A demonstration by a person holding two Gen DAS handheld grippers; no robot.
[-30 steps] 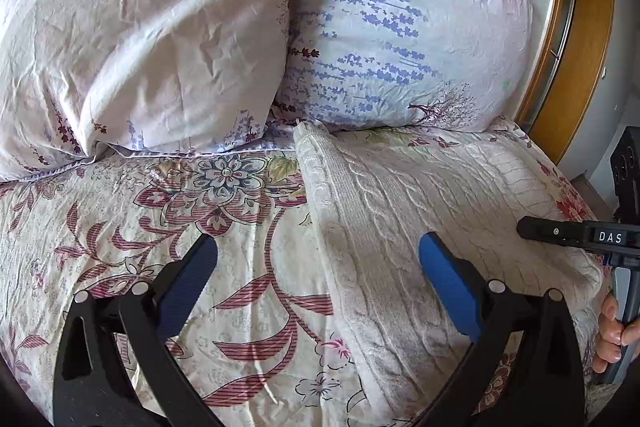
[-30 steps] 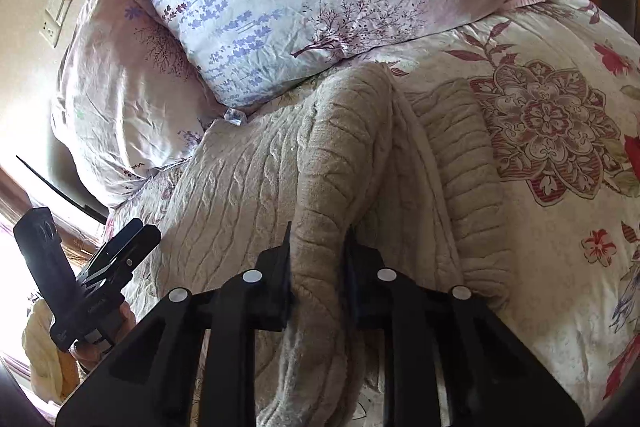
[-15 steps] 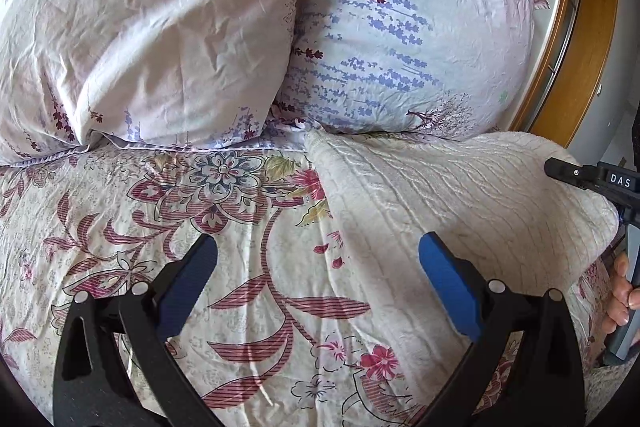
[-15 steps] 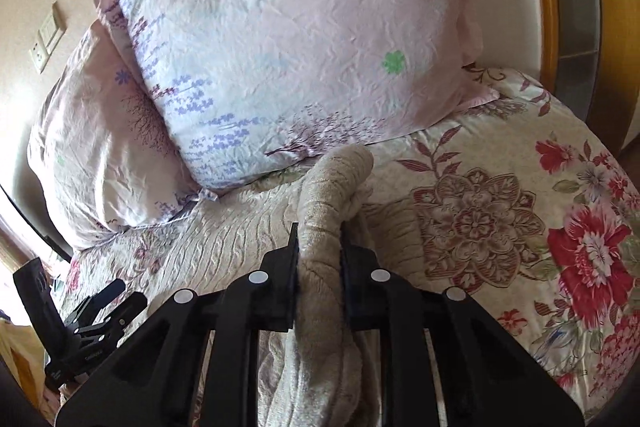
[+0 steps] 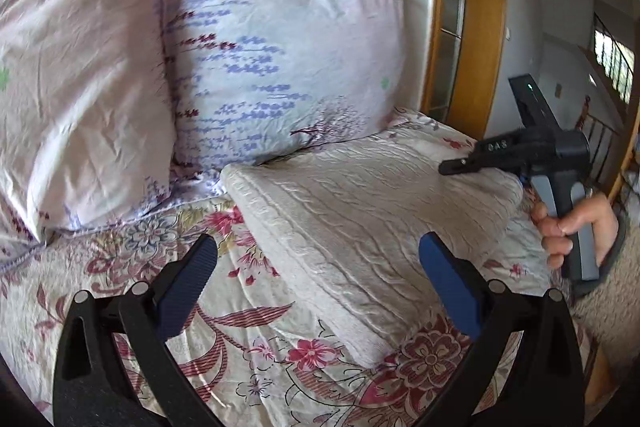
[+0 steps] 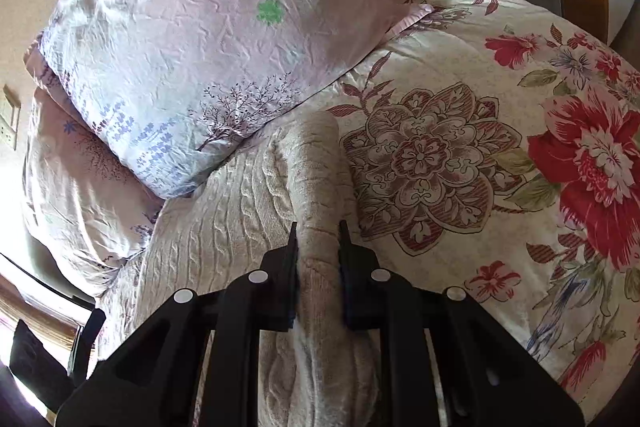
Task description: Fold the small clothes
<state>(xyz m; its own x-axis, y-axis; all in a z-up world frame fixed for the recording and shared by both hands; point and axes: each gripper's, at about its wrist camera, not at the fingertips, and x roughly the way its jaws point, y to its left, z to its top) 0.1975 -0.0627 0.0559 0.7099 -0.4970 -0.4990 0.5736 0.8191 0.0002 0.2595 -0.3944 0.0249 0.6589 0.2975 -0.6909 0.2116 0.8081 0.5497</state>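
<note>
A cream cable-knit sweater (image 5: 372, 211) lies folded on the flowered bedspread (image 5: 248, 311), its far corner by the pillows. My left gripper (image 5: 316, 263) is open and empty, held above the sweater's left edge. My right gripper (image 6: 318, 247) is shut on a bunched fold of the sweater (image 6: 316, 187) at its right edge. In the left wrist view the right gripper (image 5: 460, 167) shows at the sweater's right side, held by a hand (image 5: 572, 231). The left gripper's dark body (image 6: 52, 355) shows at the lower left of the right wrist view.
Two pale flowered pillows (image 5: 280, 59) (image 5: 76, 107) lean against the wall at the head of the bed. A wooden door frame (image 5: 476, 27) stands to the right. The bedspread (image 6: 500, 167) extends right of the sweater.
The right gripper, still shut on the sweater fold, moved with it; the sweater now lies flatter and further right. The left gripper lifted and turned right, staying open.
</note>
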